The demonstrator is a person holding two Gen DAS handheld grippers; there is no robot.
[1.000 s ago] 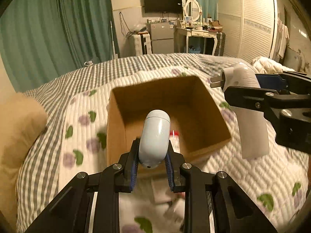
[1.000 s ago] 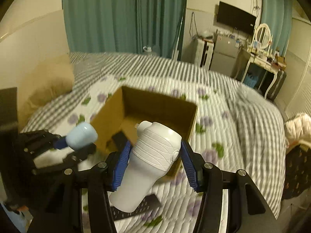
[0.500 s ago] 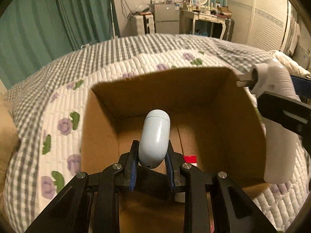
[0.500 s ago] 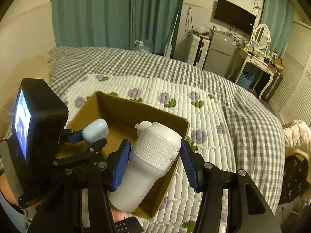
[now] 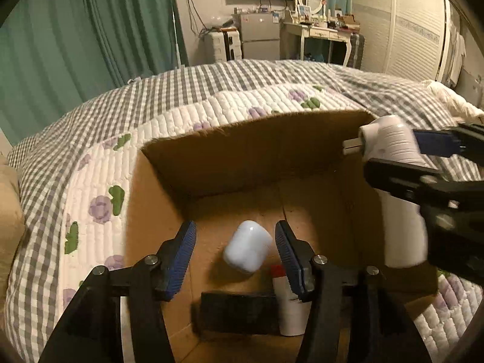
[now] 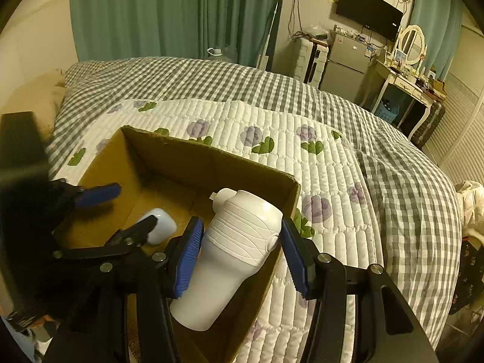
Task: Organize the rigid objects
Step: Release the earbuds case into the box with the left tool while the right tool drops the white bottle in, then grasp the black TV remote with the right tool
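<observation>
An open cardboard box (image 5: 230, 157) sits on the quilted bed; it also shows in the right wrist view (image 6: 193, 157). My left gripper (image 5: 235, 251) is open over the box, and a pale blue capsule-shaped object (image 5: 247, 245) is below and between its fingers inside the box, free of the pads. The capsule also shows in the right wrist view (image 6: 161, 225). My right gripper (image 6: 239, 254) is shut on a white bottle (image 6: 230, 254) over the box's right side. The bottle also shows in the left wrist view (image 5: 393, 199).
Inside the box lie a black flat object (image 5: 239, 311) and a white tube with a red cap (image 5: 287, 299). A beige pillow (image 6: 33, 99) is at the left. Green curtains, a fridge and a dressing table (image 5: 317, 30) stand beyond the bed.
My left gripper has opened and let go of the pale blue capsule, which now sits lower in the box. My right gripper has moved the white bottle closer over the box.
</observation>
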